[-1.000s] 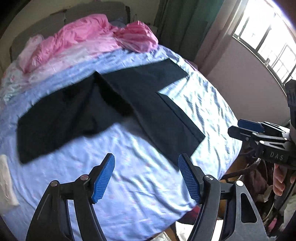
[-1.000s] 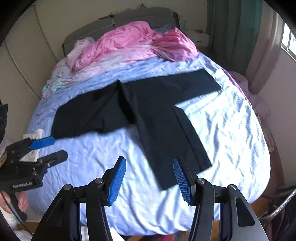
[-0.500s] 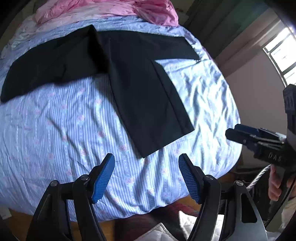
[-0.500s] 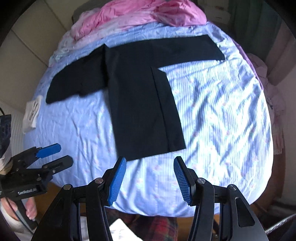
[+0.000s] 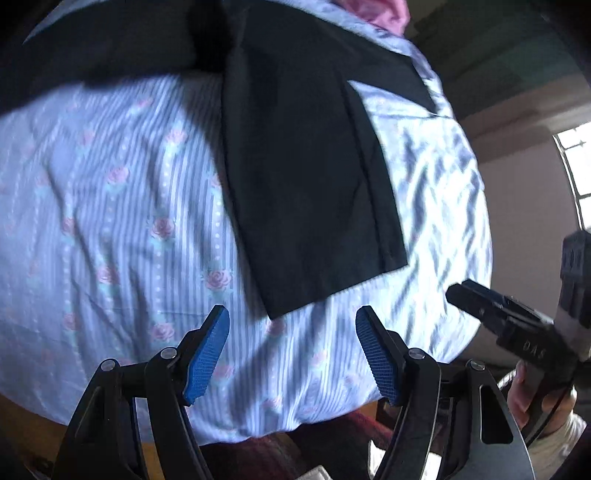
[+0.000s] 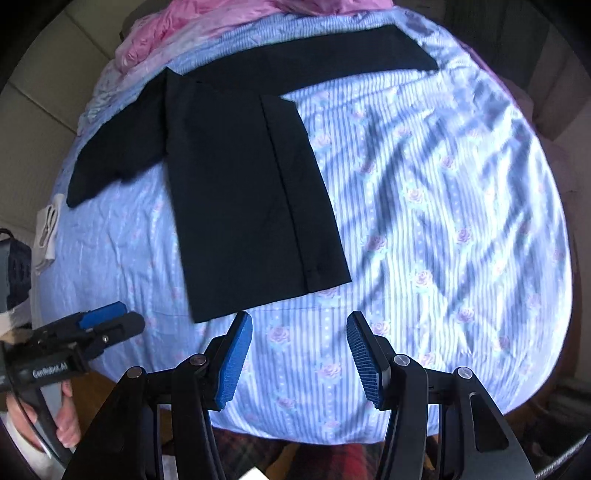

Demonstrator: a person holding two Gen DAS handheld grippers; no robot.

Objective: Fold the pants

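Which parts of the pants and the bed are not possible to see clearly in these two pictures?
- Pants, left wrist view: the top edge of the picture cuts off the waist end, and the far-left part is in dark shadow.
- Pink bedding, right wrist view: cut off by the top edge.
- White item at the bed's left edge, right wrist view: too small to identify.
- Sheet, left wrist view: pattern blurred.
- Floor under the bed's near edge: hidden by the tool arms in both views.

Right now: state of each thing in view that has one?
black pants: spread flat on the bed, one leg toward the grippers, unfolded, not gripped
striped bedsheet: wrinkled
pink bedding: bunched at the far end
left gripper: open, empty, above the sheet
right gripper: open, empty
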